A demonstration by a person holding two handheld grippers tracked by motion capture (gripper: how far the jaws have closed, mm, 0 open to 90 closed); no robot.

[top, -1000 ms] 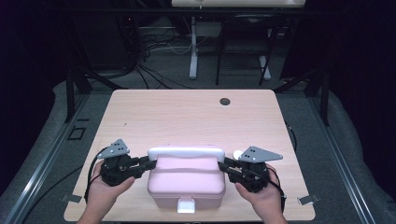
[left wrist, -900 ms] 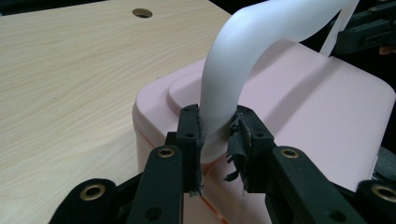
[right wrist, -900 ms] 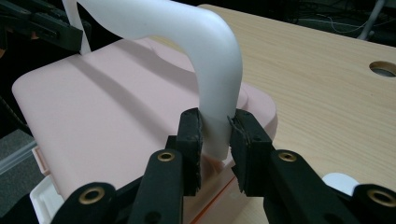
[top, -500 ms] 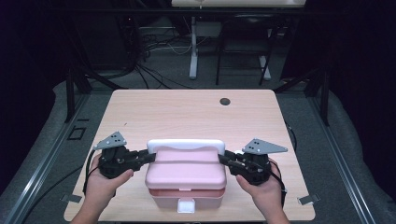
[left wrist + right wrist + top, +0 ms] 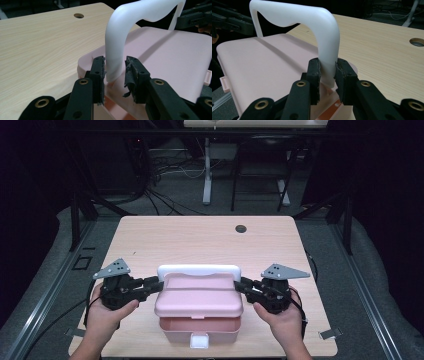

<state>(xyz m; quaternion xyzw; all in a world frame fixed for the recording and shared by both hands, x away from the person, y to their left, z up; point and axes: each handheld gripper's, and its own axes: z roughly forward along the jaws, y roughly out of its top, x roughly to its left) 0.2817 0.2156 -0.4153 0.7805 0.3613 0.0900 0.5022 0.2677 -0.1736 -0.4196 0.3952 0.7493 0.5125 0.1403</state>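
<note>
**Left grip on the handle lets go; right side holds on**

A pink box sits at the near edge of the worktop, between the two grippers, with its white handle swung up and standing over the lid. Each gripper meets the handle at one foot, where it joins the end of the box.

The left gripper has just been opening. In the left gripper view the handle's foot stands between its jaws, resting against one pad while a clear gap shows between it and the other, whose torn lining hangs loose. So the jaws are at middling width and straddle the handle without pinching it. Half a second ago, in the high view, this gripper sat in much the same place at the box's left end, so what has changed is the grip, not the position.

The right gripper has not followed. In the right gripper view both pads press on the opposite foot of the handle, narrow and clamped, with the pink lid stretching away ahead of the jaws.

Across the earlier high views the box has also drifted slightly, and the handle now stands over its far edge. The front of the box shows a white latch, and a dark seam under the lid hints that it may not be fully closed.

My reading: the handle has been raised to where it was wanted, and the release is under way one side at a time. The right gripper would have to open next before either hand draws back.
</note>
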